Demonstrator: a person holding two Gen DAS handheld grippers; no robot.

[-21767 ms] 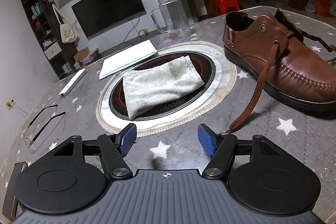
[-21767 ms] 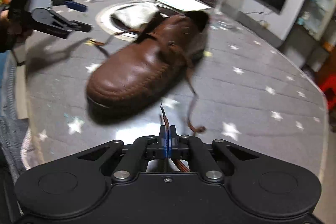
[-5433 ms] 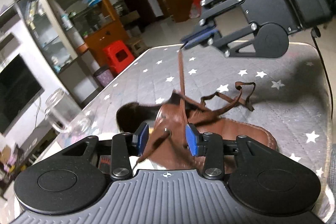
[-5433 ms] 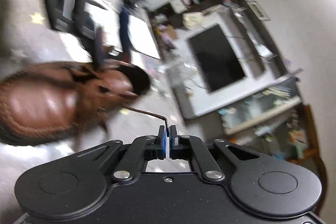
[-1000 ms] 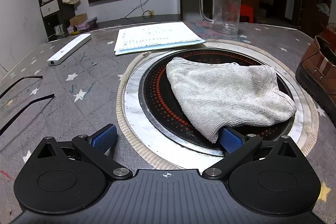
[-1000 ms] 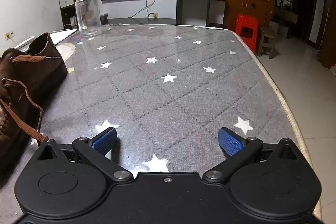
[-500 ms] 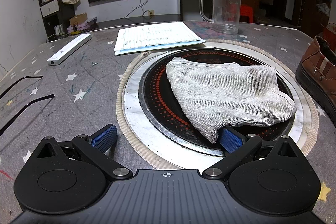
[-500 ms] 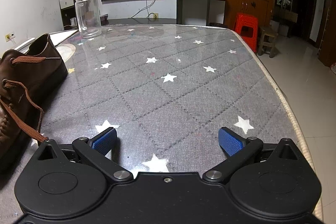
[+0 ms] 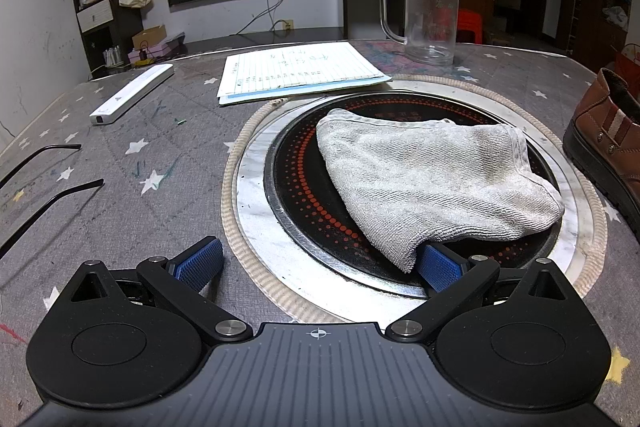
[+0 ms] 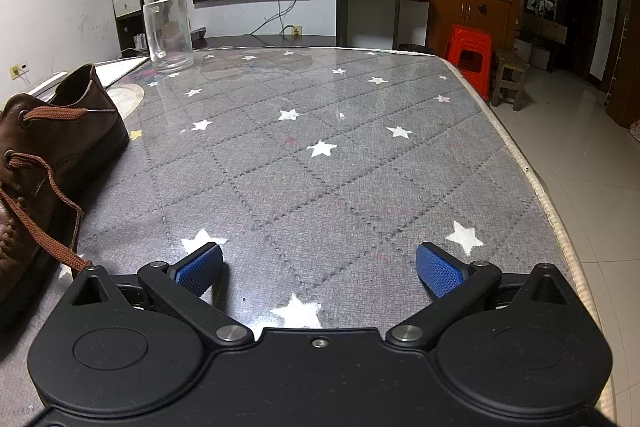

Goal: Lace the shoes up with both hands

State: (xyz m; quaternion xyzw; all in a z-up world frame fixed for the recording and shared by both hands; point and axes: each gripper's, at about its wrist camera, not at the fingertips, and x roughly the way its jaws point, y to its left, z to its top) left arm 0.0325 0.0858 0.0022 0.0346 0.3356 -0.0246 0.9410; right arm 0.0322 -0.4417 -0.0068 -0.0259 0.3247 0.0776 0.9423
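Note:
The brown leather shoe (image 10: 48, 155) stands at the left edge of the right wrist view, its brown lace (image 10: 48, 227) threaded through the eyelets, one end trailing onto the table. Its heel (image 9: 608, 135) shows at the right edge of the left wrist view. My left gripper (image 9: 318, 265) is open and empty, low over the table, its right fingertip (image 9: 438, 269) by a grey cloth (image 9: 432, 183). My right gripper (image 10: 318, 267) is open and empty, low over the grey star-patterned table (image 10: 340, 167), to the right of the shoe.
The cloth lies on a round black hotplate (image 9: 304, 195) set in the table. Behind it are a lined paper pad (image 9: 300, 71), a clear plastic mug (image 9: 430, 15) and a white remote (image 9: 130, 93). Black spectacle arms (image 9: 48, 191) lie at left. The table's right edge (image 10: 532, 179) drops to the floor.
Nothing has visibly moved in the last second. Earlier, my right gripper was shut on the lace end and pulled it up; now both grippers are open and rest apart from the shoe.

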